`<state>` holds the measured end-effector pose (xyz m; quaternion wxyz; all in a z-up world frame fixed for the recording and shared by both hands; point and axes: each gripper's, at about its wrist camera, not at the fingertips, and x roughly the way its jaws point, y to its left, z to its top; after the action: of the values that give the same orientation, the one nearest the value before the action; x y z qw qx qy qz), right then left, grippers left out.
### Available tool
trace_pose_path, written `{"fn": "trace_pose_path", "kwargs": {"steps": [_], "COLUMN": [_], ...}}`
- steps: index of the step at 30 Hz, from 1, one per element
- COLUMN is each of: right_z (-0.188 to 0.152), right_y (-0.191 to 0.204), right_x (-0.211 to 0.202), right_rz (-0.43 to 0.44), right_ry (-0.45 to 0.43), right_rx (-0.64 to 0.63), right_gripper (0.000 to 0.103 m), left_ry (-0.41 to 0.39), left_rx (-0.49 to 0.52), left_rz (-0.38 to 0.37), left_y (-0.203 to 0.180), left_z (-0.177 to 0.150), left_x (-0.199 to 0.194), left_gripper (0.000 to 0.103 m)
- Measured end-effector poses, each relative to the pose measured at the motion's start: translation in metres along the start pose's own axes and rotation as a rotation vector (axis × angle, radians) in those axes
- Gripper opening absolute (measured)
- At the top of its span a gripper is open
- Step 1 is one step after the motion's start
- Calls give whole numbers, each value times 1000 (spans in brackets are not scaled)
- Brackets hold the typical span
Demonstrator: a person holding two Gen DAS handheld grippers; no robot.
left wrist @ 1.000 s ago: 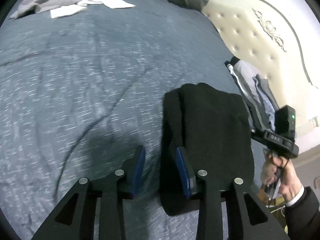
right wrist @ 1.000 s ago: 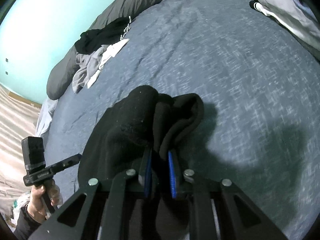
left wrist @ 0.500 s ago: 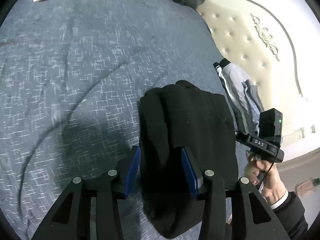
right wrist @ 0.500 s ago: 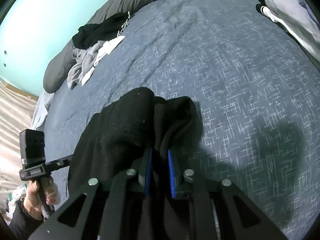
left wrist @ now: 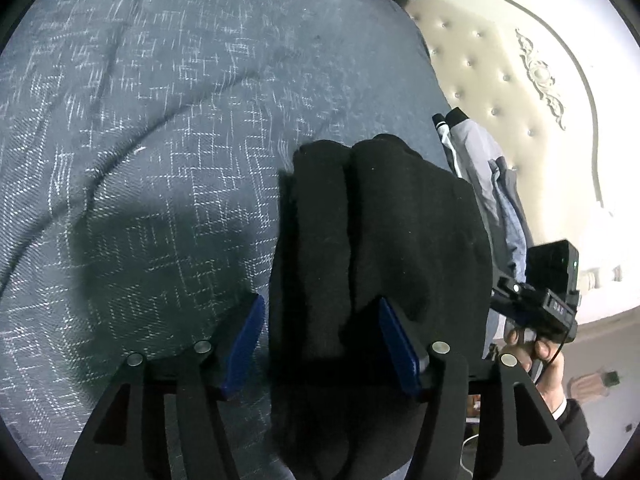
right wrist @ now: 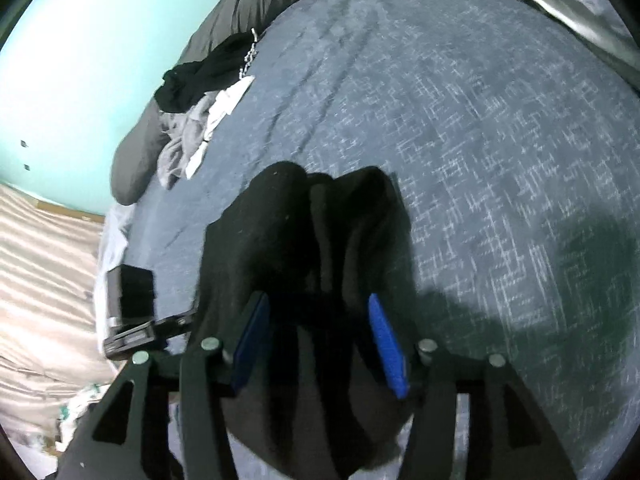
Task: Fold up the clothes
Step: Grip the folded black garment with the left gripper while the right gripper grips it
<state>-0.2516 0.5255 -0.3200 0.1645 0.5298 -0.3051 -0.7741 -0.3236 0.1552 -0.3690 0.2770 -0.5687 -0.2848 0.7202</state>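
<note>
- My left hand-held gripper stands wide, its blue pads apart, straddling one end of the folded black garment; I cannot tell whether either pad presses the cloth.
- That garment lies in a thick bundle on the blue-grey bedspread, near the bed's edge beside the cream tufted headboard. Its near end drops below the frame, so I cannot see where it stops.
- My right hand-held gripper is also spread wide over the other end of the same black garment, with cloth bunched between the pads. The black fabric against the black gripper body makes the edges hard to separate, and this view is slightly blurred.
- In the left view, the person's right hand grips a handle at the right edge, half hidden behind the garment; the sleeve is cut off by the frame.
- A grey and black folded pile lies just beyond the garment, against the headboard, partly covered by it.
- In the right view, a loose heap of dark, grey and white clothes sits well apart by a grey pillow; single pieces are too tangled to tell.
</note>
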Motion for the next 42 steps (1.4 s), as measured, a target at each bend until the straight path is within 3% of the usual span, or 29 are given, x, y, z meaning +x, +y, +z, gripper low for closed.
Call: {"fn": "trace_pose_path", "kwargs": {"steps": [10,18,22,25,28,37,40,42], "right_z": [-9,-16,-19,-19,-19,-21,-21,-20], "right_y": [17,17,14,15,14,16,14,11], "right_x": [-4,16,20,19,18,18,16,17], "right_rz": [33,-145,-145,-148,-151,-139,-133,-145], "right_ry": [8,54,50,51,50,52,50,60], "right_rx": [-102,-166,-152,-156,-161,-153,-145,-137], "right_gripper": [59,60,60,60,60,60,60,67], "left_ry": [-33,-38,-59,-46,-37,-59,-40,-20], "left_rx": [32,53,81,128,168,83,64,54], "left_rz": [-25,4,-23,10,96,110,78,66], "left_y": [-10,-14,-29,-40,-40,-12,-10,-10], "left_z": [-4,-9,-7,-7,-9,-7,-6,-6], "left_x": [-21,-25,-35,-32,-24,-22,-19,-12], "left_gripper": [63,63,64,64,63,63,63,64]}}
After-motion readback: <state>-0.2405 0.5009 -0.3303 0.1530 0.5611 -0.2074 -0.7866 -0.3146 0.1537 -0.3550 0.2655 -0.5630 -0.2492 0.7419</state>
